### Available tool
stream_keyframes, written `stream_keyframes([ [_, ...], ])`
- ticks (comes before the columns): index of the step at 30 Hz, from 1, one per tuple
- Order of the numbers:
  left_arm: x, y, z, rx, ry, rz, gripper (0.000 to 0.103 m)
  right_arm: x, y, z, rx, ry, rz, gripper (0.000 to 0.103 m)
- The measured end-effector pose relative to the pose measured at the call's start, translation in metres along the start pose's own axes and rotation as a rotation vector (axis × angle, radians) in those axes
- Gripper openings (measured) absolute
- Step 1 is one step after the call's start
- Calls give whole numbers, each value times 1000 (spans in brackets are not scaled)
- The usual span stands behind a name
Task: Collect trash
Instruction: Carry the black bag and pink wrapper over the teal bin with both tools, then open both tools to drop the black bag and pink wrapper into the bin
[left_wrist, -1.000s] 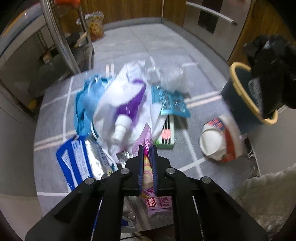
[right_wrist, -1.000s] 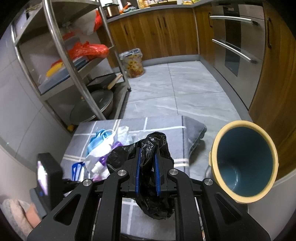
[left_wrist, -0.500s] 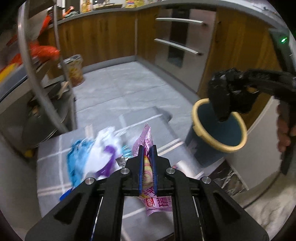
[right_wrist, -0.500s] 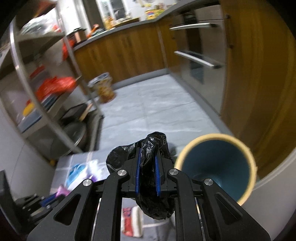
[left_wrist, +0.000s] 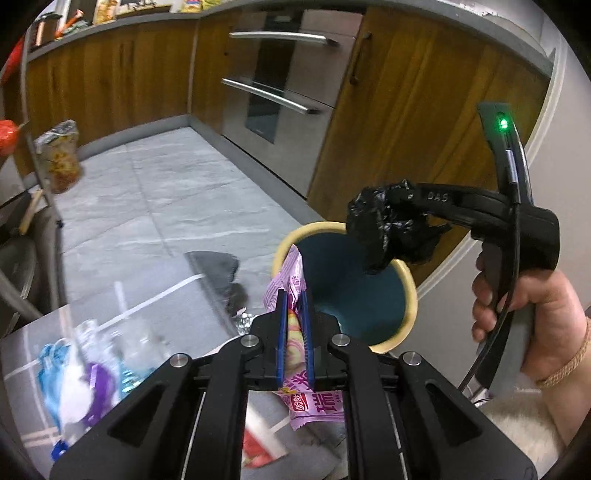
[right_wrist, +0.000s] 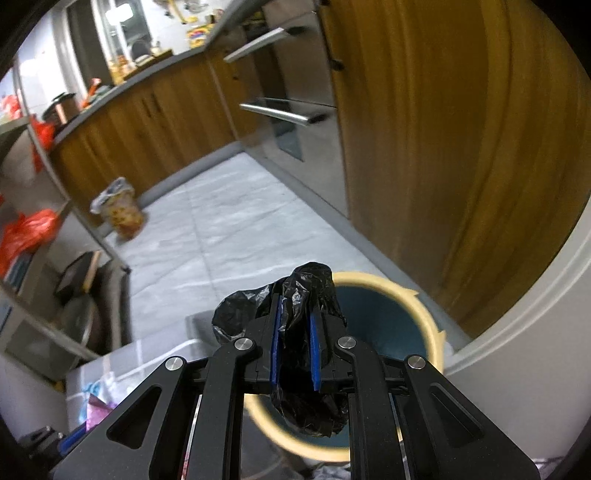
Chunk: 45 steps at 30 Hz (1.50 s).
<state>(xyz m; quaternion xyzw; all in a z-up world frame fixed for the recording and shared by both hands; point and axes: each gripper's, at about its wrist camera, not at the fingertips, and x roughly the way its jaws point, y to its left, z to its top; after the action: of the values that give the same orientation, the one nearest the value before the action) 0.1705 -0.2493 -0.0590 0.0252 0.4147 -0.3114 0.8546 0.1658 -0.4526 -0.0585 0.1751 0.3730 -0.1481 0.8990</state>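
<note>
My left gripper (left_wrist: 294, 301) is shut on a pink snack wrapper (left_wrist: 291, 273), held just short of the near rim of a teal bin with a cream rim (left_wrist: 406, 321). My right gripper (right_wrist: 295, 312) is shut on a crumpled black plastic bag (right_wrist: 306, 406) and hangs over the mouth of the bin (right_wrist: 434, 332). In the left wrist view the black bag (left_wrist: 373, 232) hovers over the bin's far rim, with a hand (left_wrist: 535, 314) around the right gripper's handle. Loose trash (left_wrist: 85, 376), blue, white and purple, lies blurred on the grey mat (left_wrist: 155, 314).
Wooden cabinets (left_wrist: 399, 122) and an oven front with steel handles (left_wrist: 273, 96) stand behind the bin. A metal rack (right_wrist: 55, 229) with pans and red bags is at the left. A patterned waste bin (right_wrist: 120, 210) stands on the grey tile floor. A red-and-white packet (left_wrist: 262, 443) lies below my left gripper.
Both grippers swung away from the trash pile toward the teal bin. The pink wrapper rose off the mat; the black bag now hangs over the bin's mouth.
</note>
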Motion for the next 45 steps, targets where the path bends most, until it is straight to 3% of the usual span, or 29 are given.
stream_keyframes([
  [12, 74, -29, 14, 87, 64, -28, 8, 39, -36, 3, 41, 75, -90, 14],
  [22, 110, -46, 29, 126, 83, -43, 8, 51, -44, 7, 66, 98, -100, 14],
  [28, 113, -52, 30, 138, 71, -57, 8, 58, -48, 6, 89, 108, -102, 15],
  [35, 110, -50, 29, 132, 64, -39, 17, 59, -47, 8, 91, 108, -106, 32],
  [45, 89, -34, 18, 87, 52, -11, 22, 50, -44, 5, 91, 92, -100, 40],
])
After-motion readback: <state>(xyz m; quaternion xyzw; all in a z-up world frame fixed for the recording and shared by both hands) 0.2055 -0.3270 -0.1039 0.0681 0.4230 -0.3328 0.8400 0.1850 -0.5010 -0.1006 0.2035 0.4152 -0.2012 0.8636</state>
